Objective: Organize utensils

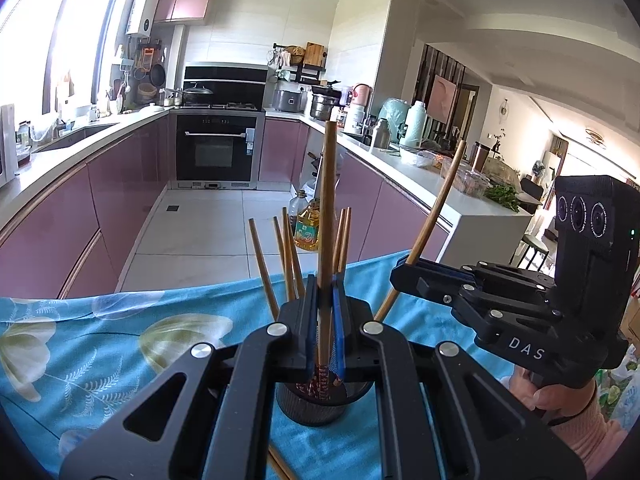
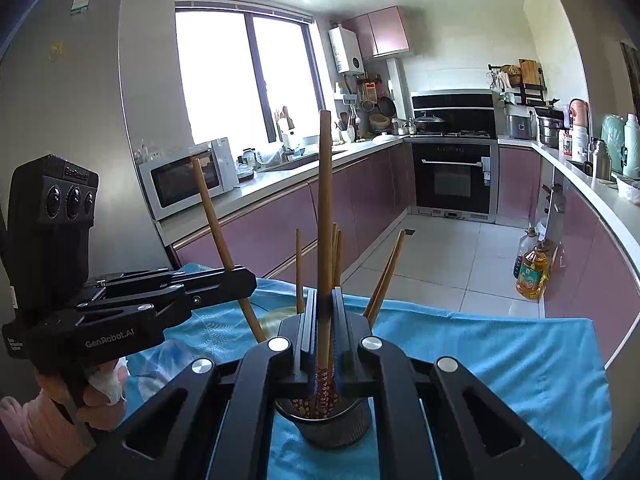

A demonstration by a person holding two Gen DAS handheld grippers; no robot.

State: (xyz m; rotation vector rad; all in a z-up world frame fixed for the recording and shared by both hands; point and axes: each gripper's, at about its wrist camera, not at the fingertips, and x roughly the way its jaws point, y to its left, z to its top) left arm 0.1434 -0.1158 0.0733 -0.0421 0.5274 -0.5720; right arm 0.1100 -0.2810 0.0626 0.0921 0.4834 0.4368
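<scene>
Chopstick holder (image 1: 310, 404): dark mesh cup, lower centre of both wrist views, on blue floral cloth (image 1: 100, 344). Several chopsticks already stand in it, fanned.

Left gripper (image 1: 325, 320): clamped on one chopstick (image 1: 327, 216), long axis near upright, patterned lower end just above cup mouth, directly over it.

Right gripper (image 2: 325, 332): likewise clamped on its chopstick (image 2: 325, 208), upright, tip at cup rim (image 2: 344, 408).

Judgement: both sticks aligned with the opening; remaining travel is straight down along stick axis. Which hand is nearer: cannot tell. Risk: the two tips crowd each other at the mouth.
</scene>
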